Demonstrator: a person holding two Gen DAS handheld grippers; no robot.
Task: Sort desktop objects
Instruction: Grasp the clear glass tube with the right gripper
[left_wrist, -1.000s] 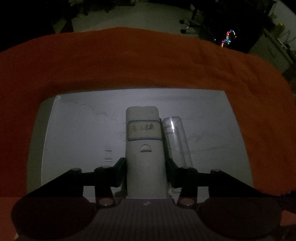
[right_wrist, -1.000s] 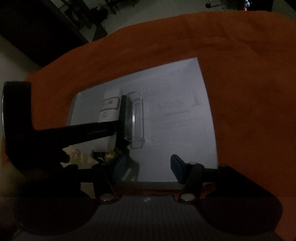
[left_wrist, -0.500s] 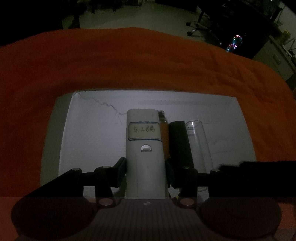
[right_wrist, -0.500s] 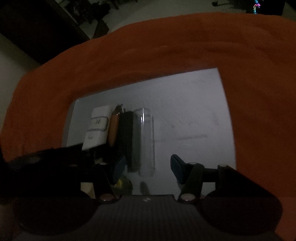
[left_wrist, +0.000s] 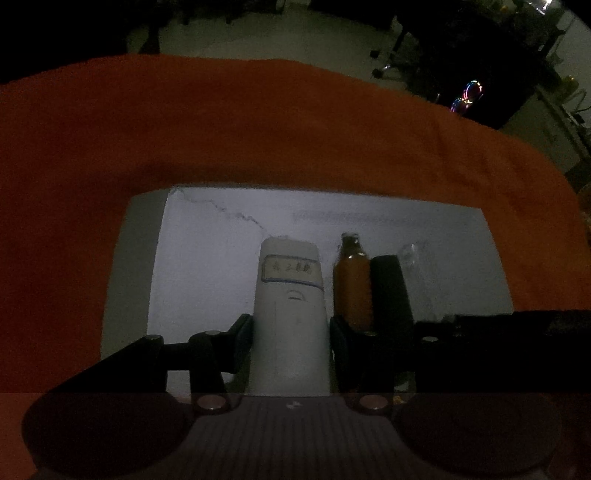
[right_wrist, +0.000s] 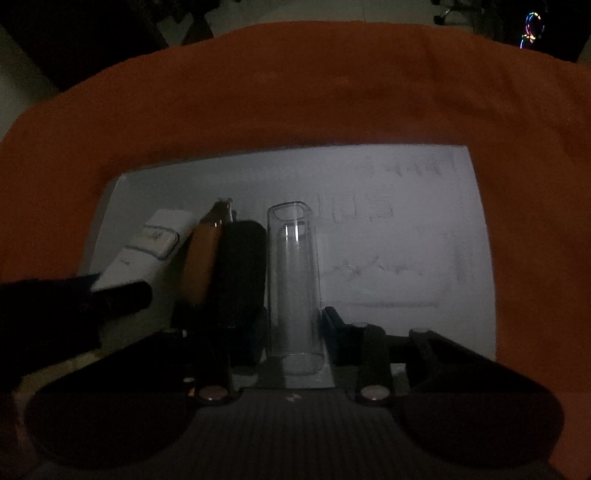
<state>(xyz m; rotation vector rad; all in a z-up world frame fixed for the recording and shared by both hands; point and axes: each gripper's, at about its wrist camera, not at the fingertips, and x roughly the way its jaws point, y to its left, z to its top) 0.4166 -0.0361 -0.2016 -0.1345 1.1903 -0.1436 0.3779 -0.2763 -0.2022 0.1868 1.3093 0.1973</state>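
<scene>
Right gripper (right_wrist: 293, 321) now clamps clear tube (right_wrist: 293, 280).

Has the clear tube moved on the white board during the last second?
Yes. The clear tube no longer touches the white case; an orange bottle and a black object now lie between them.

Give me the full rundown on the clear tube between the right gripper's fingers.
The clear tube looks like glass or clear plastic, colourless and apparently empty, with a rounded closed far end. It lies lengthwise on the white board, pointing away from the camera, right beside the black case. The right gripper has a finger at each side of its near end; actual contact is hard to confirm.
</scene>
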